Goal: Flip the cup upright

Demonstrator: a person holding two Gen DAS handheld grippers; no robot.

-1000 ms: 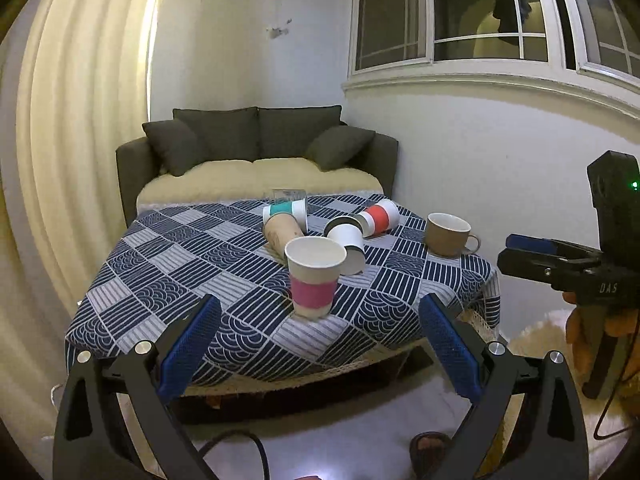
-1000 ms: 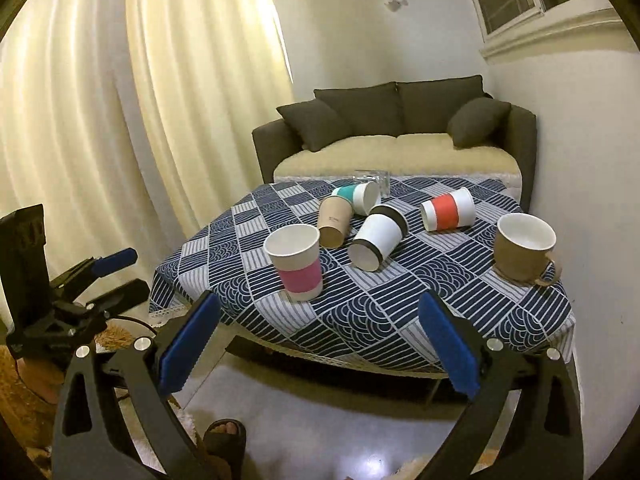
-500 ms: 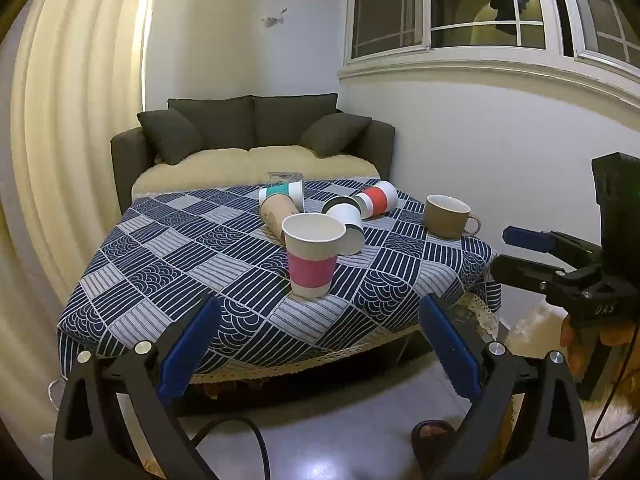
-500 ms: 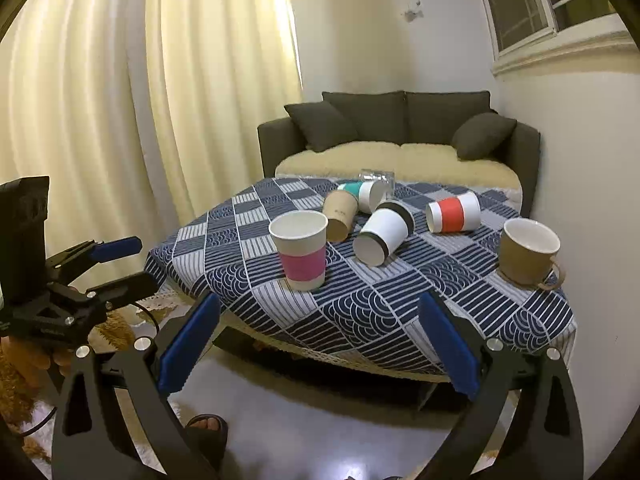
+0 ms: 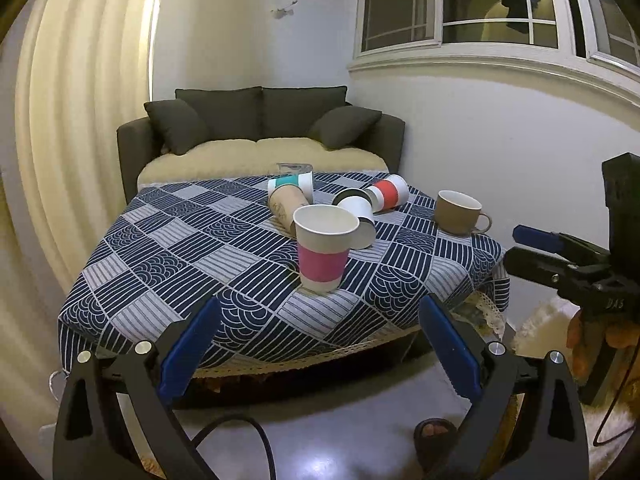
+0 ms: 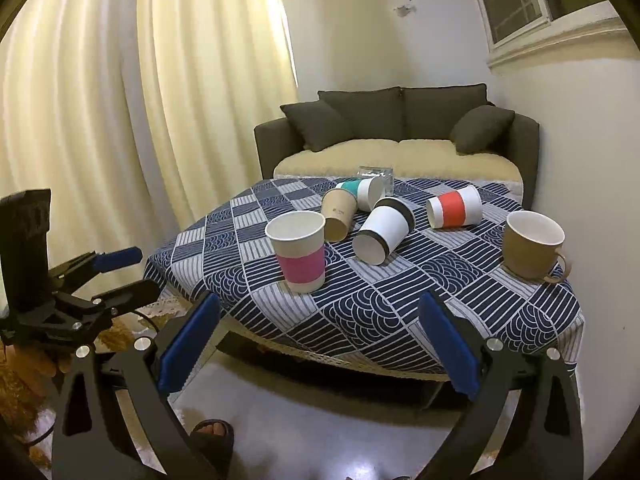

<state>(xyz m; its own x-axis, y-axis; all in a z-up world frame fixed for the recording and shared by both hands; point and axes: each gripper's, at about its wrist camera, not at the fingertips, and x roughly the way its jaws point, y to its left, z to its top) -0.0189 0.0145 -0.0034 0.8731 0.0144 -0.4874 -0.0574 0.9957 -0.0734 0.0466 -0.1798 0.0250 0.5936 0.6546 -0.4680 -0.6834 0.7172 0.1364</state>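
A pink-banded paper cup (image 5: 323, 250) (image 6: 299, 251) stands upright near the table's front. Behind it lie several cups on their sides: a white one with black rims (image 5: 360, 218) (image 6: 383, 230), a plain brown one (image 5: 286, 207) (image 6: 338, 215), a teal-banded one (image 5: 291, 185) (image 6: 359, 191) and a red-banded one (image 5: 387, 193) (image 6: 455, 211). My left gripper (image 5: 318, 340) is open and empty, short of the table's front edge. My right gripper (image 6: 318, 340) is open and empty, also short of the table; it also shows in the left wrist view (image 5: 536, 250).
The table has a blue-and-white patterned cloth (image 5: 180, 256) (image 6: 440, 304). A brown mug (image 5: 458, 213) (image 6: 532, 243) stands upright at its right side. A clear glass (image 5: 294, 168) sits at the far edge. A dark sofa (image 5: 260, 128) is behind, curtains on the left.
Both grippers have come slightly closer to the table and the views have tilted a little. The cups have not moved. Both grippers stay open.
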